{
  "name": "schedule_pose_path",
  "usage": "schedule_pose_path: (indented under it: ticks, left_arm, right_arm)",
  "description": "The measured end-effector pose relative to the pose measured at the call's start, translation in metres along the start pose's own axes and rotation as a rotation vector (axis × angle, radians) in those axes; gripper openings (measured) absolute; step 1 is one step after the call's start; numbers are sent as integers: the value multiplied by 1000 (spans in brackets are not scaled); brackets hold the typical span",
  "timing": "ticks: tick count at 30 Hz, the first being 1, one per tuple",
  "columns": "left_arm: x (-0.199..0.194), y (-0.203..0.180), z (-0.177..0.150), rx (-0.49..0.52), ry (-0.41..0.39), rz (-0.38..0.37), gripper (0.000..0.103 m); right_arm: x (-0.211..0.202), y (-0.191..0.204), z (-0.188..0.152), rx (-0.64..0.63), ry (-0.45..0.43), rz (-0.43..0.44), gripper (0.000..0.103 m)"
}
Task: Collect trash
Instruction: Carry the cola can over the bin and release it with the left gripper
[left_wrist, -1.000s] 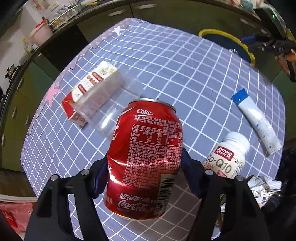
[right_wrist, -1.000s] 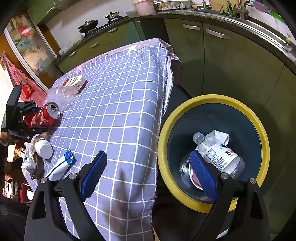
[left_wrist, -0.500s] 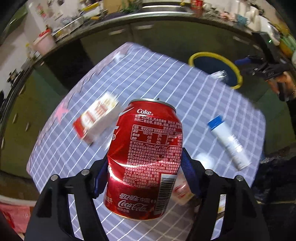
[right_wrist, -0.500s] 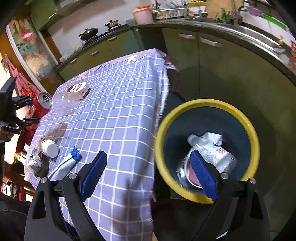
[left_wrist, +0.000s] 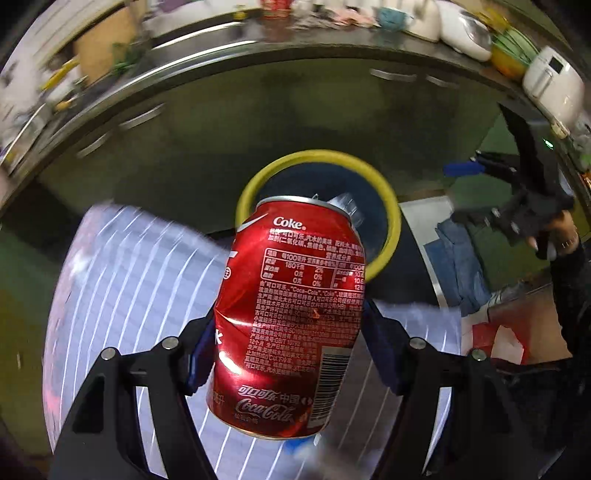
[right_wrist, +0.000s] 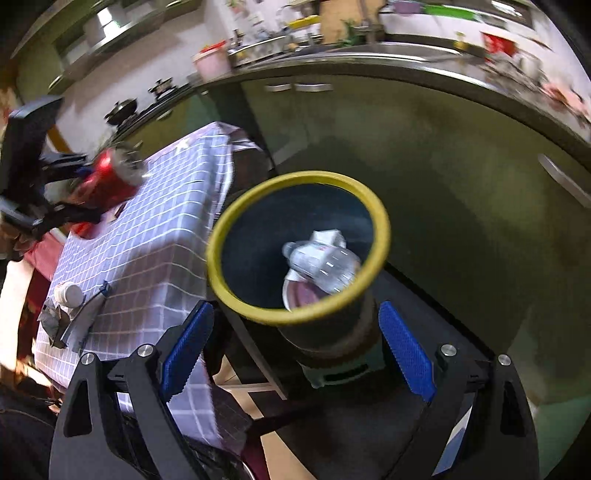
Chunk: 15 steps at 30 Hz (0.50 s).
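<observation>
My left gripper (left_wrist: 291, 343) is shut on a dented red Coke can (left_wrist: 291, 314), held upright above the checked tablecloth (left_wrist: 122, 288). Behind the can's top stands the yellow-rimmed bin (left_wrist: 388, 206). In the right wrist view that can (right_wrist: 107, 177) shows blurred at the left, over the cloth. My right gripper (right_wrist: 295, 349) is open with nothing between its blue pads, hanging over the floor in front of the bin (right_wrist: 236, 299). A plastic bottle (right_wrist: 325, 264) and crumpled paper lie inside the bin.
A white pill bottle (right_wrist: 68, 293), a tube (right_wrist: 86, 314) and a crumpled wrapper (right_wrist: 50, 321) lie near the table's near edge (right_wrist: 147, 325). Green cabinets (right_wrist: 443, 155) curve behind the bin. A hand (left_wrist: 554, 236) holds the other gripper at the right.
The left gripper has carried the can across the table toward the bin, which now sits right behind the can. The right gripper has drawn back, so the bin looks smaller and farther.
</observation>
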<state>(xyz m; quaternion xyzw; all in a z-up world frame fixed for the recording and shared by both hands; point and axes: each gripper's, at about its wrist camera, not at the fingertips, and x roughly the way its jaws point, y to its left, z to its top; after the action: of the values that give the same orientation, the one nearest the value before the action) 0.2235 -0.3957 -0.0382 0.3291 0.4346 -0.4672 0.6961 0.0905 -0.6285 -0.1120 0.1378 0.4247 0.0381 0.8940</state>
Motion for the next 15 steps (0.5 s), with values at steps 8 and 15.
schedule_pose_path:
  ticks: [8,15]
  left_arm:
    - [91,-12,74,17,52,27,78]
    - [90,1,81,-37,17,46,85]
  right_arm:
    - [-19,-45,-33,106,-5,-14,90]
    - [-20,-53,-37,118,-6,-5,90]
